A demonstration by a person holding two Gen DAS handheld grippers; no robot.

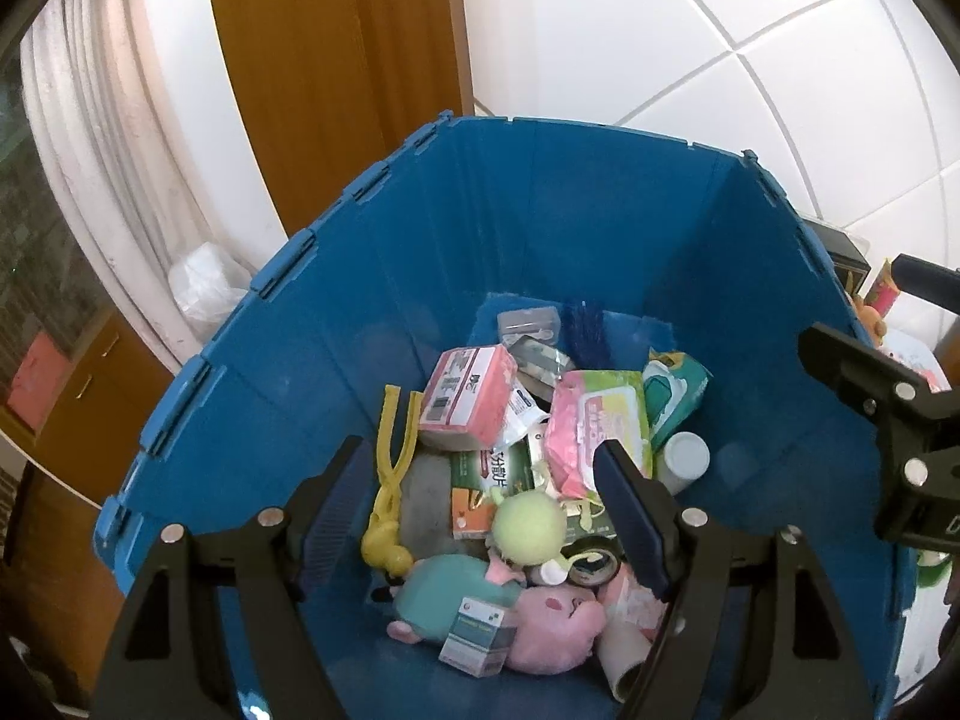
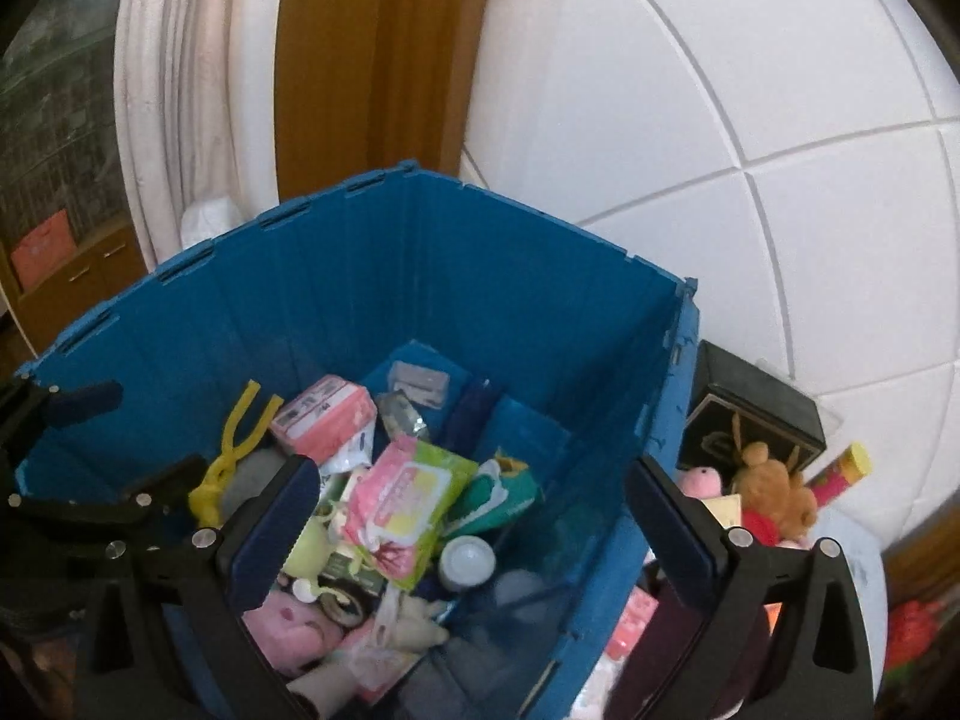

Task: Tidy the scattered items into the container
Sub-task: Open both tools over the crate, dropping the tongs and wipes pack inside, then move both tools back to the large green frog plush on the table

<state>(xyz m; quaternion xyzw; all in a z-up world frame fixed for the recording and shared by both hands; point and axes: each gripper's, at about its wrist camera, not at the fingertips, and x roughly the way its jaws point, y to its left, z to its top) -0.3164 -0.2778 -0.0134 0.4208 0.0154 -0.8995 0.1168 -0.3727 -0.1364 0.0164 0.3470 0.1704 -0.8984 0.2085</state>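
- Bin: blue, tall walls, no lid on, stands on white tile floor by a wood door frame
- Bin contents, piled on the bottom: pink box on top at left-centre, pink wipes pack right of it, green wipes pack just beyond that toward the right wall
- Yellow tongs lie along the left side of the pile, handles toward the far wall
- Green ball sits mid-pile, tape roll just beside it
- Near end: teal plush and pink plush side by side, a small box resting across both
- White bottle against the right wall, cap up
- Left gripper: above the bin, pointing down at the pile, jaws spread wide, nothing between them
- Right gripper: over the bin's right wall, one finger inside, the other outside; jaws wide apart, nothing held
- Outside the bin, right of it, not yet tidied: black box against the wall, brown plush in front of it, pink toy just left of the plush, yellow-capped tube to its right
- More pink packaging low by the bin's outer wall, too blurred to identify
- White curtain hangs left of the door frame
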